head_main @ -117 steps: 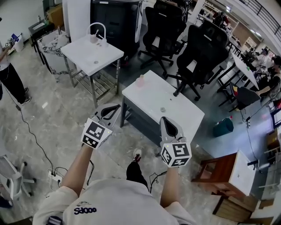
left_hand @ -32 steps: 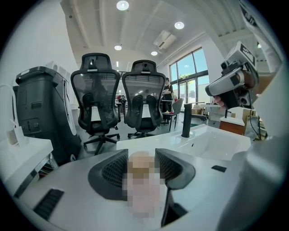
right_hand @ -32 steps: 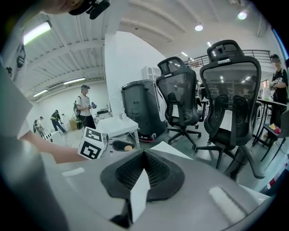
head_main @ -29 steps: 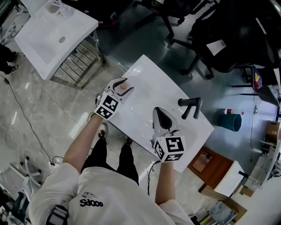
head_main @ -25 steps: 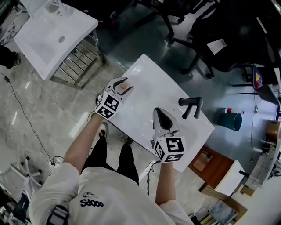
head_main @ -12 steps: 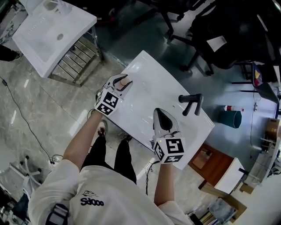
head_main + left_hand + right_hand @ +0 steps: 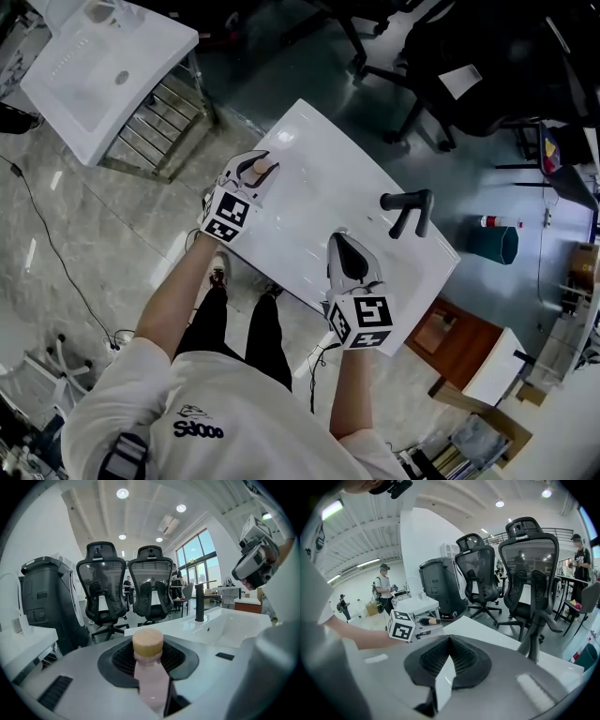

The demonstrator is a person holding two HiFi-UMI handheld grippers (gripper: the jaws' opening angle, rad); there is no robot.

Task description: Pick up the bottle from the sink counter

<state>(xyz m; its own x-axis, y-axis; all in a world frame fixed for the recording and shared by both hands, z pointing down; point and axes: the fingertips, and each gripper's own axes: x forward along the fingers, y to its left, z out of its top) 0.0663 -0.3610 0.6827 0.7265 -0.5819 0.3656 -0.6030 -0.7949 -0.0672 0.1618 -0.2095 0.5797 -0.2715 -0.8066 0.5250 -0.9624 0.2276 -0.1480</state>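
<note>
A small pink bottle [image 7: 264,169] with a tan cap stands near the left end of the white sink counter [image 7: 319,202]. My left gripper [image 7: 255,170] reaches in around it. In the left gripper view the bottle [image 7: 150,672] fills the gap of that gripper [image 7: 148,656], whose jaws are closing with their pads against its sides. My right gripper [image 7: 345,242] hovers over the counter's near edge, shut and holding nothing. The right gripper view looks past the shut gripper [image 7: 449,641] and catches the bottle's cap [image 7: 433,620] to the left.
A black faucet [image 7: 406,212] rises at the counter's far right side, beside the basin [image 7: 234,625]. A second white sink unit [image 7: 89,70] stands at the upper left. Black office chairs [image 7: 469,66] stand behind the counter, and a teal bin [image 7: 492,246] and a wooden cabinet [image 7: 448,342] to the right.
My left gripper's jaws have drawn in from wide around the bottle's cap to close against it. The right gripper has stayed in place.
</note>
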